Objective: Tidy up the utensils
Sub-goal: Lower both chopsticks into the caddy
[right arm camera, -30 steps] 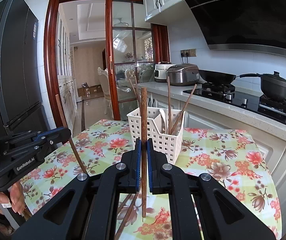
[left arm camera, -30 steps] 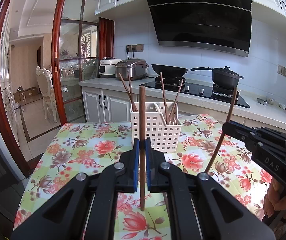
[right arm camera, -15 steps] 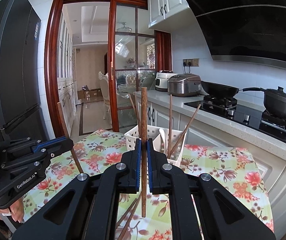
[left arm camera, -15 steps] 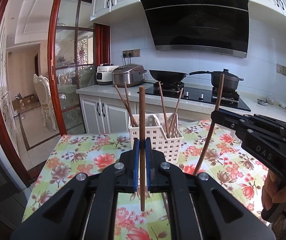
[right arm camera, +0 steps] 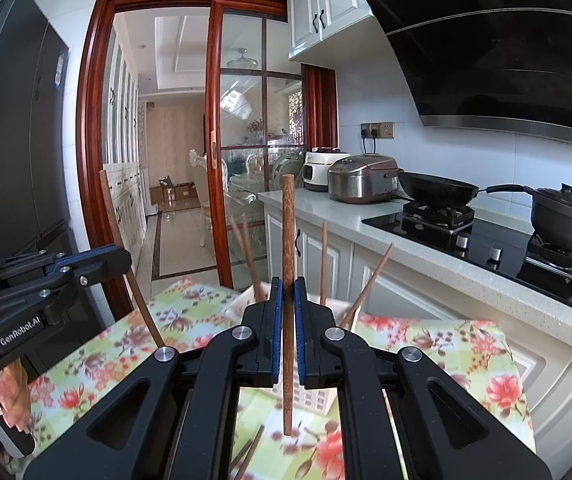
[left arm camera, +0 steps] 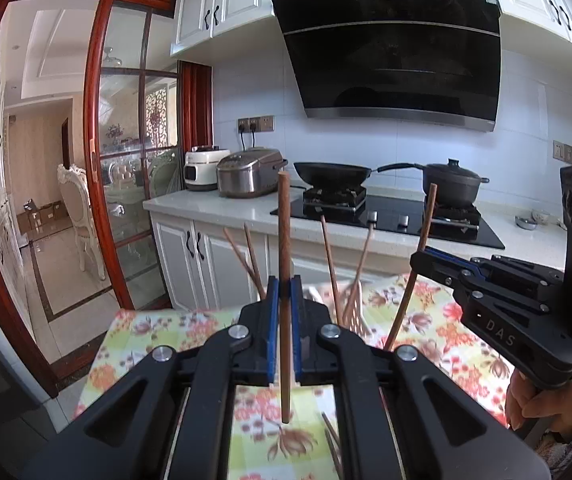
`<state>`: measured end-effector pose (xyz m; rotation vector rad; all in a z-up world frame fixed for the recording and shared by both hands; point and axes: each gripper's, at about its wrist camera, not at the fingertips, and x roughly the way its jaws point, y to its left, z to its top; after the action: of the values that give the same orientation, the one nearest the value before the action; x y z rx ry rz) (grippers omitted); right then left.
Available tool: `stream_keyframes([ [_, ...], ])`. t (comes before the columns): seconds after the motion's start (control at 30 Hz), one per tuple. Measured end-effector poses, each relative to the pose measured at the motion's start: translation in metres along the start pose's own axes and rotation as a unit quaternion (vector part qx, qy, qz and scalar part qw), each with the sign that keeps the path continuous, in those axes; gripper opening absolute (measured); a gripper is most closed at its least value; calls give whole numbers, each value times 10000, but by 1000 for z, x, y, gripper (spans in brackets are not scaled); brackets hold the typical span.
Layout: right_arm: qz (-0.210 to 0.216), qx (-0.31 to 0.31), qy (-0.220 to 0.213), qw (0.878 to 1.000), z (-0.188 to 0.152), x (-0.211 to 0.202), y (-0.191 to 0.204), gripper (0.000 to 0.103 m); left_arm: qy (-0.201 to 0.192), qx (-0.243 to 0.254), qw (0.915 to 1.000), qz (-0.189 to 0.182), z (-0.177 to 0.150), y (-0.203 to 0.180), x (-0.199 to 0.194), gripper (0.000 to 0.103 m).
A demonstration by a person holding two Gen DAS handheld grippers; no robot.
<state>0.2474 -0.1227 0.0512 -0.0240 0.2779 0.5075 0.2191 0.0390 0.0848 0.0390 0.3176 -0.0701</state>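
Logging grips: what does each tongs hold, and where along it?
Left tongs and right tongs each clamp one brown wooden chopstick near mid-length.

A tablecloth (left arm camera: 158,336) of pale green and yellow checks with red and pink flowers lies under brown wooden chopsticks (left arm camera: 284,264) pinched between blue pads (left arm camera: 272,320) on black grippers (left arm camera: 284,300). The basket (right arm camera: 313,398), seemingly white, is blurred. White cabinets (left arm camera: 206,256) and a black range hood (left arm camera: 397,52) sit behind.
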Motion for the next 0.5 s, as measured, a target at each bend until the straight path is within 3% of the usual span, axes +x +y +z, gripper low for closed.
stream_keyframes([
  [0.5, -81, 29, -1, 10000, 65, 35, -24, 6, -209, 20, 9998, -62, 92, 8, 44, 6],
])
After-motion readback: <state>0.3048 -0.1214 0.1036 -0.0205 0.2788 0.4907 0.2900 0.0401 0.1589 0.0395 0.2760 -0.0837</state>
